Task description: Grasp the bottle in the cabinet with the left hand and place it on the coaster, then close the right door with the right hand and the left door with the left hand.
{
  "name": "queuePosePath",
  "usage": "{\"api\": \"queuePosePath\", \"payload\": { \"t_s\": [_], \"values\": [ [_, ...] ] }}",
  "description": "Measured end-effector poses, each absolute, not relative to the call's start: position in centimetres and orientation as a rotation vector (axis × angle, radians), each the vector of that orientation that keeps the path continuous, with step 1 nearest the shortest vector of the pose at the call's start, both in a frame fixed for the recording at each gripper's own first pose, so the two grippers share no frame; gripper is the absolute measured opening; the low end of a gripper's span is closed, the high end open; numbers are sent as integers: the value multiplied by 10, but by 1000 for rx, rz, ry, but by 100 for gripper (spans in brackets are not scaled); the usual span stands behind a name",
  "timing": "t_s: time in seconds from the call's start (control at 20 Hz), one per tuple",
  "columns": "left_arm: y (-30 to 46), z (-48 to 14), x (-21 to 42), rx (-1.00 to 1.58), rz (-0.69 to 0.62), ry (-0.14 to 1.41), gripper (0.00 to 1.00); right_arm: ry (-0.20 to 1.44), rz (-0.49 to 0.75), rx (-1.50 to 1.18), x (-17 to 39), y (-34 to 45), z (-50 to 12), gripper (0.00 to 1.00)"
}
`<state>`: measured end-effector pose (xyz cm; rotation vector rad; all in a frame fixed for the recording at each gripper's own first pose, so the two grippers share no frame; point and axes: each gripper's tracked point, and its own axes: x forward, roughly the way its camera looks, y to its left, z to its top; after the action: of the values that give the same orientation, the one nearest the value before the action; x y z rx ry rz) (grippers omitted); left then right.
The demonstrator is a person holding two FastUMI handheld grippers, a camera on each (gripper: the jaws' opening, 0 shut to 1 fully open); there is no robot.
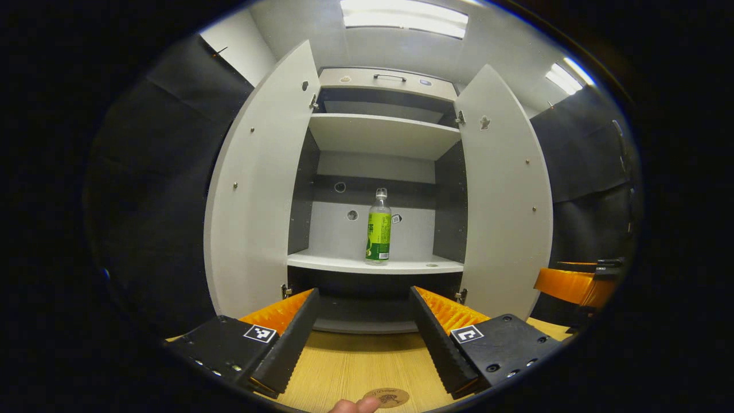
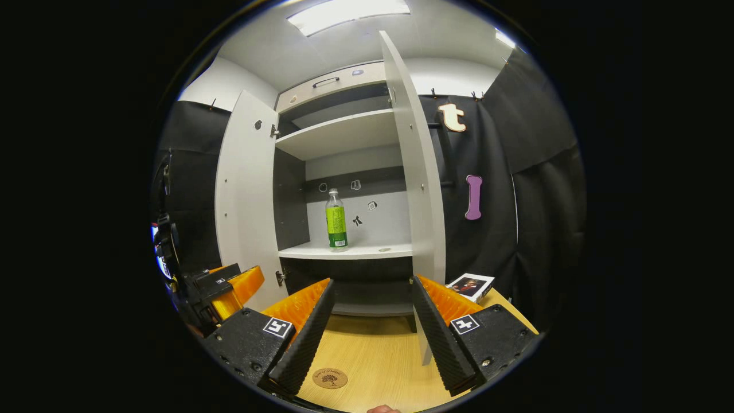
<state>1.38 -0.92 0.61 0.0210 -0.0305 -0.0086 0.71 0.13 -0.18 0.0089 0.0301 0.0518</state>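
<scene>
A clear bottle with a green label [image 1: 378,228] stands upright on the cabinet's lower shelf [image 1: 344,264]. Both cabinet doors hang wide open: the left door [image 1: 258,183] and the right door [image 1: 504,195]. My left gripper [image 1: 362,332] is open, low over the wooden table, well short of the bottle. A round brown coaster [image 1: 387,397] lies on the table close beneath it. In the right gripper view the bottle [image 2: 336,227] sits inside, the coaster [image 2: 330,378] lies near my open right gripper [image 2: 371,330], and the right door [image 2: 414,172] rises edge-on just ahead.
The light wooden table [image 2: 378,355] runs up to the cabinet's base. A small picture card [image 2: 471,285] lies at the right by the black cloth wall. The other gripper [image 2: 229,287] shows at the left. A fingertip [image 1: 355,406] shows at the bottom edge.
</scene>
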Motion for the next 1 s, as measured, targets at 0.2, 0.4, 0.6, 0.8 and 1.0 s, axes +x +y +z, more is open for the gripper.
{"api": "queuePosePath", "payload": {
  "t_s": [0.2, 0.4, 0.6, 0.8, 1.0],
  "values": [
    [-11, 7, 20, 28, -17, -37, 94, 14, 51, -5, 6, 3, 3, 82],
    [-14, 13, 27, 35, -24, -55, 94, 8, 45, -12, 7, 2, 4, 82],
    [-20, 19, 31, 40, -42, -74, 94, 8, 43, -8, 9, 2, 5, 82],
    [-23, 21, 39, 36, -56, -80, 94, 12, 45, -5, 10, 3, 3, 82],
    [-27, 29, 54, 34, -78, -92, 99, 20, 42, -9, 13, 2, 2, 82]
  ]
}}
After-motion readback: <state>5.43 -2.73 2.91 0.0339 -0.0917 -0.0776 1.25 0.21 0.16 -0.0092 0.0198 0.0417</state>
